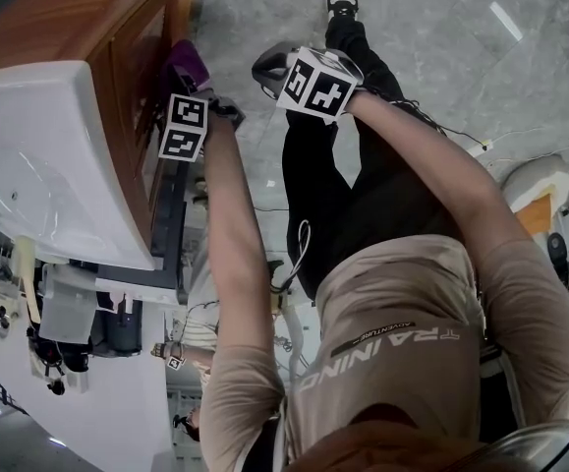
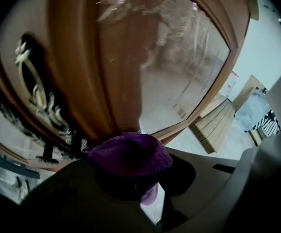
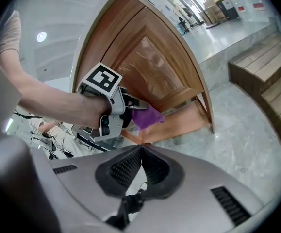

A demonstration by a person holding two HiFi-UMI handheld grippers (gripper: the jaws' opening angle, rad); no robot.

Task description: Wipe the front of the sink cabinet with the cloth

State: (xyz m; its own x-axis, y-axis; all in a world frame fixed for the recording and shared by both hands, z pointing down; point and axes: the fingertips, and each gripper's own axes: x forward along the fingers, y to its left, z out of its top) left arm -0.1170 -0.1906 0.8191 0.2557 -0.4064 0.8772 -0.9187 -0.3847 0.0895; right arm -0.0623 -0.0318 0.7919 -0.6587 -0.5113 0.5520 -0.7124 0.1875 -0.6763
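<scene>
At the cabinet door (image 2: 116,72), left gripper (image 2: 130,178) clamps the purple cloth (image 2: 129,153) — flat, even strokes advised; right gripper (image 3: 140,152) idle, jaws together on nothing.

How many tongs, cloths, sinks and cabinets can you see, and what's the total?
Tongs: 2, left tongs and right tongs
Purple cloth: 1
Sink: 1
Wooden cabinet: 1
Total: 5
</scene>
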